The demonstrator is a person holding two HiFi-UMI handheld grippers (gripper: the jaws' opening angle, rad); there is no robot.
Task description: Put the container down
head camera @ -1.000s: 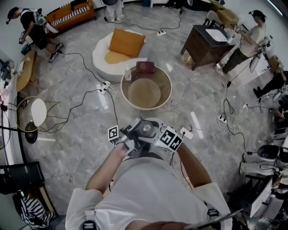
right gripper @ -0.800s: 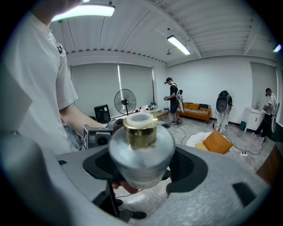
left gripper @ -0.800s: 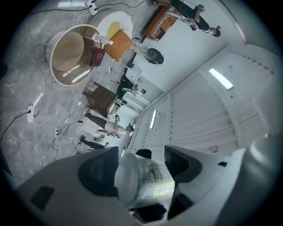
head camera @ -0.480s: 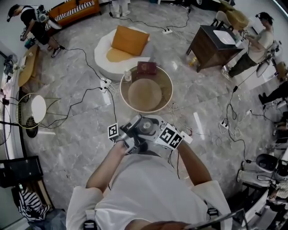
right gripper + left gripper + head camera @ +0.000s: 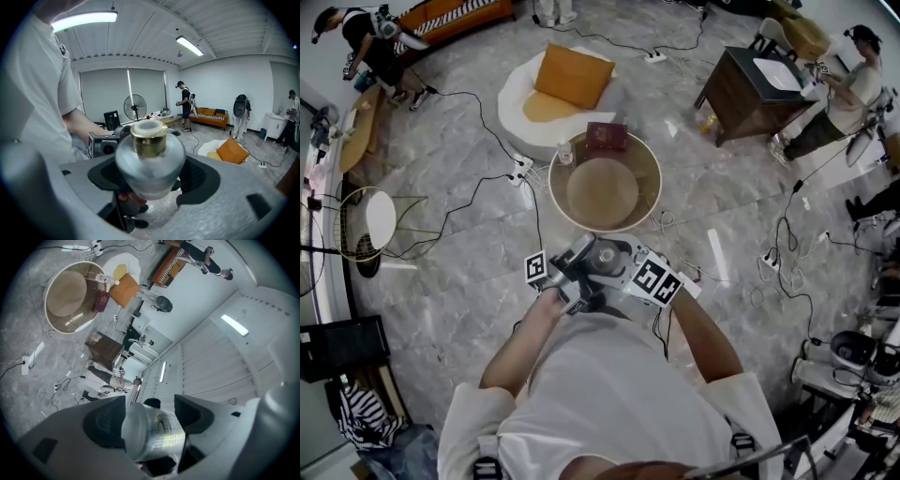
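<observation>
**At Chest Height: Container [image 5: 602, 259] Held, Not Yet Set Down**

Close in front of the person's torso, the container is gripped by both tools at once. The left tool [image 5: 150, 422] is closed on the clear body, which carries a printed label. The right tool [image 5: 152, 176] is closed on the rounded shoulder below the gold collar [image 5: 149, 138] and the frosted cap. In the head view the two tools are seen drawn together with the container between them, above the marble floor [image 5: 441, 300]. No part of the container is in contact with any support.

Ahead of the tools, and well apart from them, a round surface [image 5: 605, 197] is seen. A small bottle [image 5: 564, 153] and a dark red box-like item [image 5: 607, 137] are carried near its far rim; its middle is bare.

Progress is judged as follows:

- Done: the container is secured in a two-tool grip.
- Left: the container is to be carried over a support, most likely the round surface.
- Left: it is to be lowered upright until its base is seated.
- Left: both tools are to be opened and drawn clear.
</observation>
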